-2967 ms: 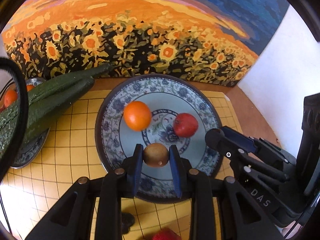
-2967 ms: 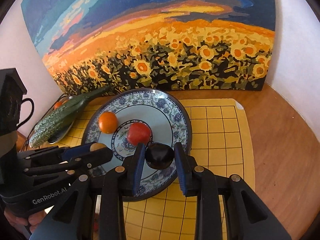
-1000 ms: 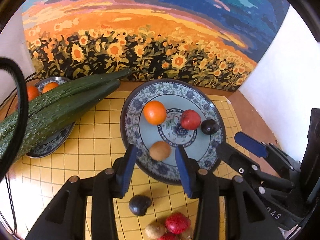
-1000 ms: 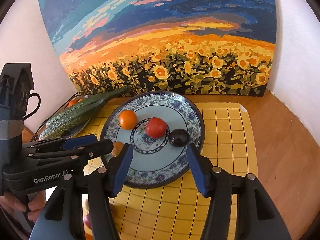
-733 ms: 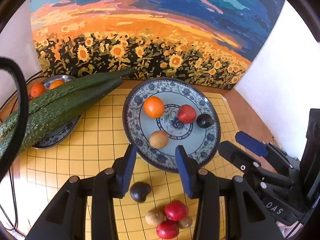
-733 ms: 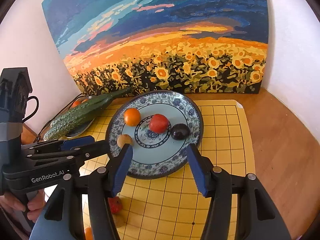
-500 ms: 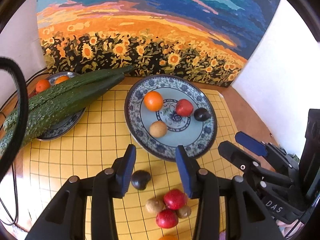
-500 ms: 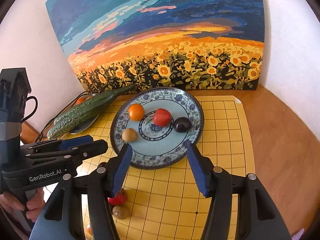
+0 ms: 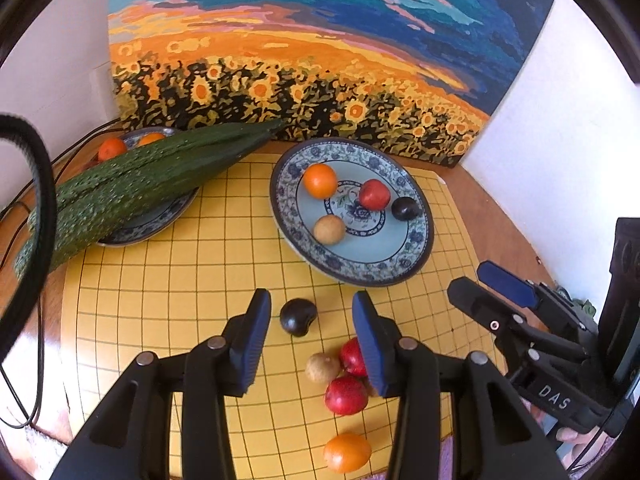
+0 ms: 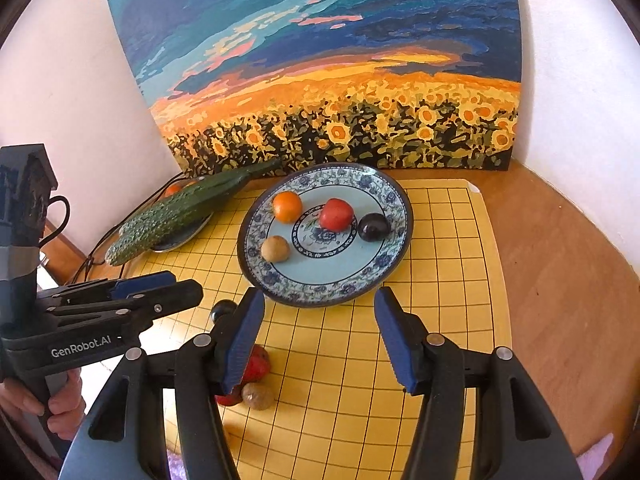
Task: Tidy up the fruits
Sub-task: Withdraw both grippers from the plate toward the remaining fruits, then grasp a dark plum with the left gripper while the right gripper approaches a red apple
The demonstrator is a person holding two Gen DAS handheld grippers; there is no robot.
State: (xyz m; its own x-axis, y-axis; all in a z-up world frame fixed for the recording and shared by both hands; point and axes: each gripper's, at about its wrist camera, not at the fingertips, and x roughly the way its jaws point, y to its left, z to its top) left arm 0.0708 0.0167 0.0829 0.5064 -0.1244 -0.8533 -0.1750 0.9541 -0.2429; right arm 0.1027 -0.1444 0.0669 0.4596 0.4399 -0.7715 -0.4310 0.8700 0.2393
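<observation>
Far left edge of the mat (image 9: 160, 280): cucumbers (image 9: 132, 184) across a small plate (image 9: 160, 220). Big plate (image 9: 416, 256) near the back edge carries four fruits. Left gripper (image 9: 310, 332) gapes empty above a dark plum (image 9: 298, 317); right gripper (image 10: 320, 336) also spread, nothing held.

A sunflower painting (image 10: 328, 80) leans against the white wall (image 10: 68, 92) far ahead of the tool. Two long cucumbers (image 9: 132, 184) lie ahead to the left, across a small patterned dish (image 9: 160, 220). A yellow grid mat (image 10: 440, 280) covers the wooden table (image 10: 568, 280) below. Black cables (image 9: 24, 360) trail on the left.
</observation>
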